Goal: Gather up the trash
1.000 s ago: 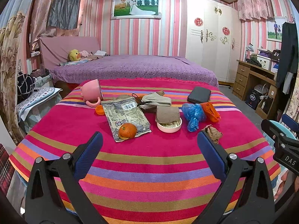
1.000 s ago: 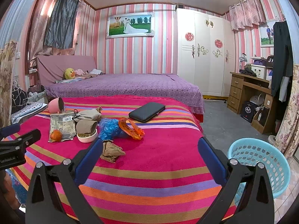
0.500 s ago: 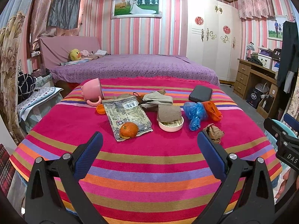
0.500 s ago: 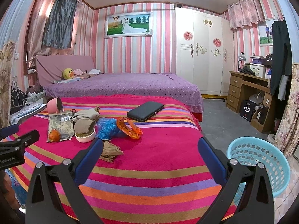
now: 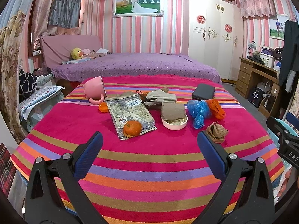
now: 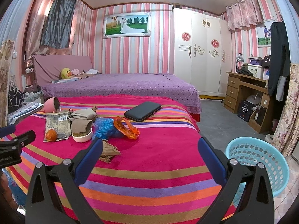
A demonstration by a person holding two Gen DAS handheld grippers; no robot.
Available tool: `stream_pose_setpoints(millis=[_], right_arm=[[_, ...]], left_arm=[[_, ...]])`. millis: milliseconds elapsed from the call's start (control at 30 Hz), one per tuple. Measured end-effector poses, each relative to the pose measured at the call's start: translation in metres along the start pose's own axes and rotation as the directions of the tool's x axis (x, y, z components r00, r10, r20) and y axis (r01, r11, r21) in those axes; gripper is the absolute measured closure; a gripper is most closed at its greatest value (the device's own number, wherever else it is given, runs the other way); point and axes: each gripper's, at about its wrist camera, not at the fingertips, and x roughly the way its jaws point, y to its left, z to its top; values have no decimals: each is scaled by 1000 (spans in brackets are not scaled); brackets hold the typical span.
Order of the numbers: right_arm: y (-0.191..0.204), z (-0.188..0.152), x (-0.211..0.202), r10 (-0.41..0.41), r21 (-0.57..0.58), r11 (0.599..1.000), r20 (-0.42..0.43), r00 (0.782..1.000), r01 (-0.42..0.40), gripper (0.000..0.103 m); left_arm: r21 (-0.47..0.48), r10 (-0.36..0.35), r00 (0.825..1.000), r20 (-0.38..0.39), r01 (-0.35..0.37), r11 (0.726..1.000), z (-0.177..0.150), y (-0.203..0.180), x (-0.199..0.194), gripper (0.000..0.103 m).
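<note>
A: Why are both tools hanging back instead of reaching in?

B: My guess is the person is surveying first. The left gripper (image 5: 149, 150) is hovering over the near edge of the striped bedspread (image 5: 149, 169) with its fingers spread wide and nothing between them. The right gripper (image 6: 149, 152) is doing the same, wide and empty.

A: Where is the trash lying?

B: Take the white bowl (image 5: 174, 123) as the landmark. A crumpled brown wrapper (image 5: 216, 132) is sitting just to its right and nearer the grippers. A blue plastic bag (image 5: 199, 111) is lying right of the bowl, with an orange wrapper (image 5: 215, 108) touching it beyond. Left of the bowl a flattened foil snack bag (image 5: 130, 114) is resting, with an orange (image 5: 132, 127) on its near end.

A: And what is the bowl holding?

B: Something pale, partly covered by a brown folded piece (image 5: 172, 110) leaning over it; I cannot tell what. Far left of the bowl a pink mug (image 5: 94, 89) is lying tipped over, looking empty.

A: Where is it all going?

B: Probably the blue basket (image 6: 256, 165), standing on the floor off to the right of the bowl, beside the bed. No contents are showing.
</note>
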Motion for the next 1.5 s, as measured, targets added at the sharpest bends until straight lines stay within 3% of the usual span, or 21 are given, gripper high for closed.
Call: stream_pose_setpoints(millis=[1500], right_arm=[[4, -3, 11, 9, -22, 1000, -8, 1000, -9, 4]], left_arm=[[-3, 26, 1000, 5, -26, 1000, 5, 11, 2, 6]])
